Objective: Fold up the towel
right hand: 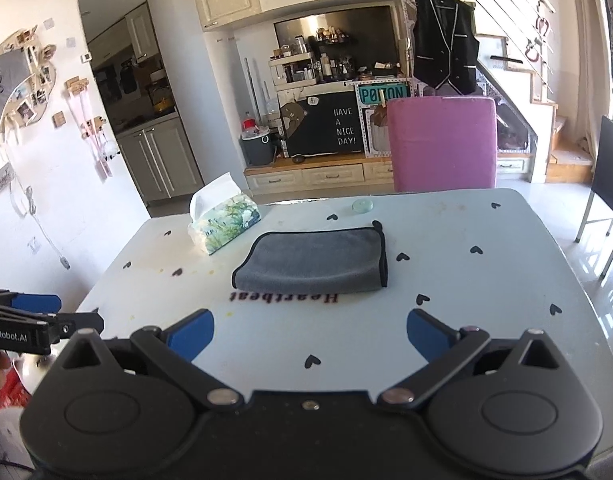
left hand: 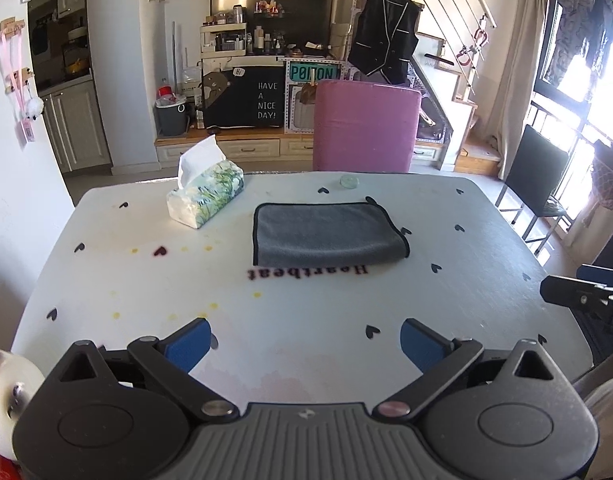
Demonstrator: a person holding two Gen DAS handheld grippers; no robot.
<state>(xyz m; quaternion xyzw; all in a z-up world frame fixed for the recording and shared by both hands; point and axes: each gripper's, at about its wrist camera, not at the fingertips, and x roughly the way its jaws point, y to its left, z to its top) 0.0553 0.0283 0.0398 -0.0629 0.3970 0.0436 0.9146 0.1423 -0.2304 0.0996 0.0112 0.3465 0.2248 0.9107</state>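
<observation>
A grey towel with black trim (left hand: 326, 234) lies folded flat in the middle of the white table (left hand: 146, 288); it also shows in the right wrist view (right hand: 318, 262). My left gripper (left hand: 304, 344) is open and empty, held over the near part of the table, well short of the towel. My right gripper (right hand: 310, 336) is open and empty, also over the near part, short of the towel. The right gripper shows at the right edge of the left wrist view (left hand: 582, 300). The left gripper shows at the left edge of the right wrist view (right hand: 38, 320).
A tissue pack (left hand: 206, 196) stands left of the towel at the back. A small round lid (left hand: 349, 181) lies behind the towel. A pink chair (left hand: 364, 128) stands at the table's far edge, a black chair (left hand: 538, 184) to the right.
</observation>
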